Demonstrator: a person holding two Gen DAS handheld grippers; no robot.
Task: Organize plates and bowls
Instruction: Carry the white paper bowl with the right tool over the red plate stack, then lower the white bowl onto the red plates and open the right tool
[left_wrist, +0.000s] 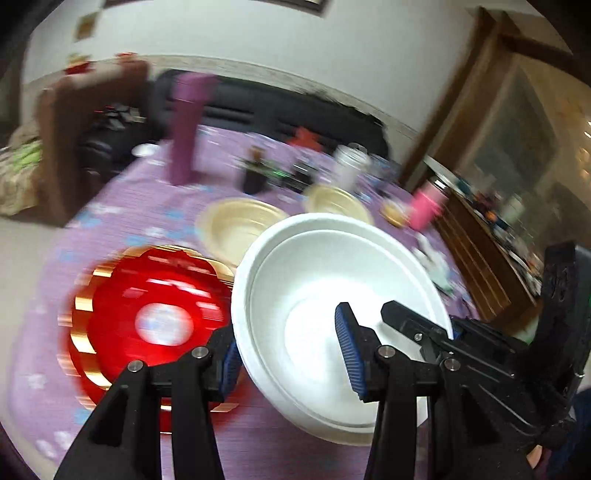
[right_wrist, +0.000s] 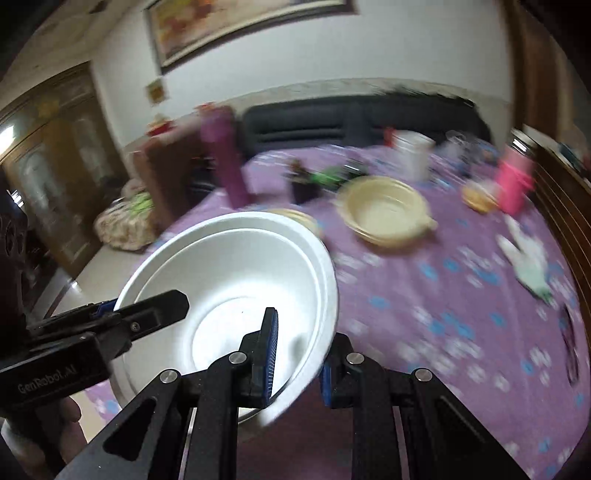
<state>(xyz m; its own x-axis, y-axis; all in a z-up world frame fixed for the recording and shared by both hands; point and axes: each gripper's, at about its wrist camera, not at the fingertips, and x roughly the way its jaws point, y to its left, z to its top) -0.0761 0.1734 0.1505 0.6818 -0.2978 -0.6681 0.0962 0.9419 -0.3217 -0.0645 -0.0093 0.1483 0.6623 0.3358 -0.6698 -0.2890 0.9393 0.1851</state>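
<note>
Left wrist view showed both grippers, left (left_wrist: 291, 350) and right (right_wrist: 295, 360), pinching the white bowl's (left_wrist: 314, 280) rims above a purple floral tablecloth (right_wrist: 443, 295), dark sofa (right_wrist: 351, 118) behind.

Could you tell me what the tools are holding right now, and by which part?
Both grip the white bowl by its rim: left tool on one side, right tool opposite.

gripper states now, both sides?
Left gripper: closed on the white bowl, one finger inside the rim, one outside.
Right gripper: closed on the same bowl's opposite rim.
</note>
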